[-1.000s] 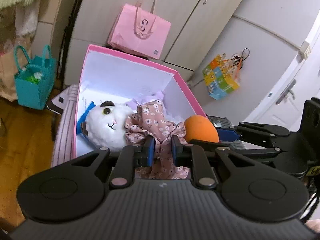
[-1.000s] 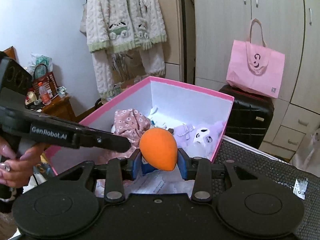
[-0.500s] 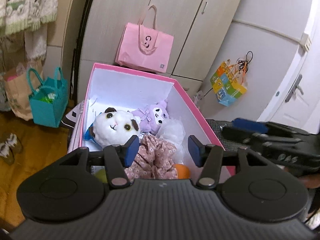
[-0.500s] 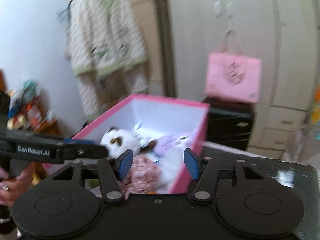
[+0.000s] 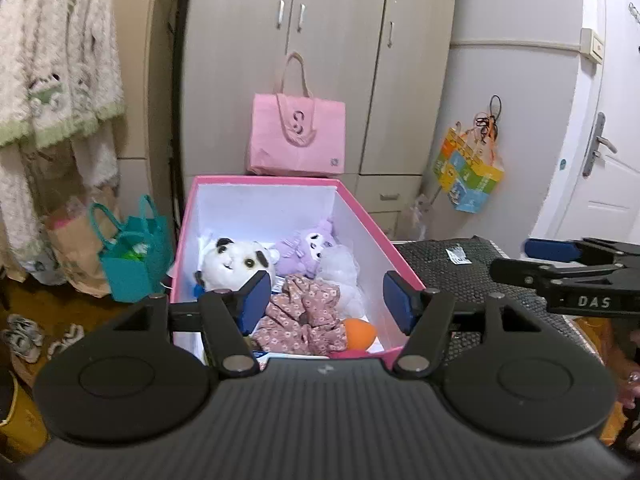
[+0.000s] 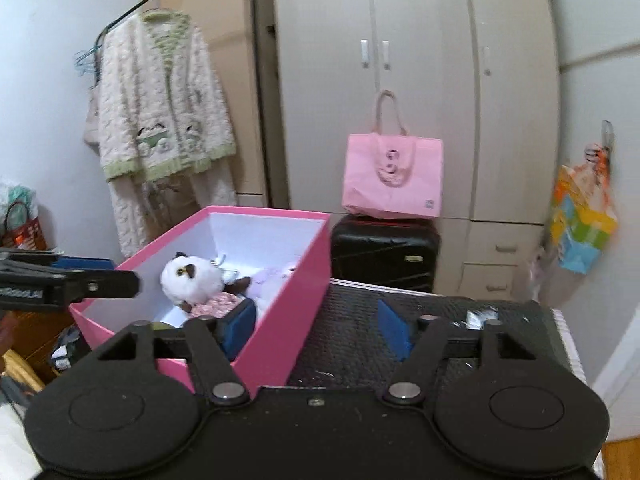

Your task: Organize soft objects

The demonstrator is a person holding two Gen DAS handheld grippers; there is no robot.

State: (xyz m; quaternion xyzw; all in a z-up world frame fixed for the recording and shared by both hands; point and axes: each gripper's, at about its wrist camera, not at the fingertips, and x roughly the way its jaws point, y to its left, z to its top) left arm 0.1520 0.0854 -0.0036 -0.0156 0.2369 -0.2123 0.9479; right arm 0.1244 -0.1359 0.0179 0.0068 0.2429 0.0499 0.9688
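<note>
Pink box (image 5: 362, 216) open-topped, toys (image 5: 236, 264) crowd floor

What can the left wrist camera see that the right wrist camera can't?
Only the left wrist view shows the orange ball in the box's near corner, the teal bag on the floor and the door handle. Only the right wrist view shows the black suitcase under the pink bag. Both show the pink box, the white plush, the floral cloth and the wardrobe.
</note>
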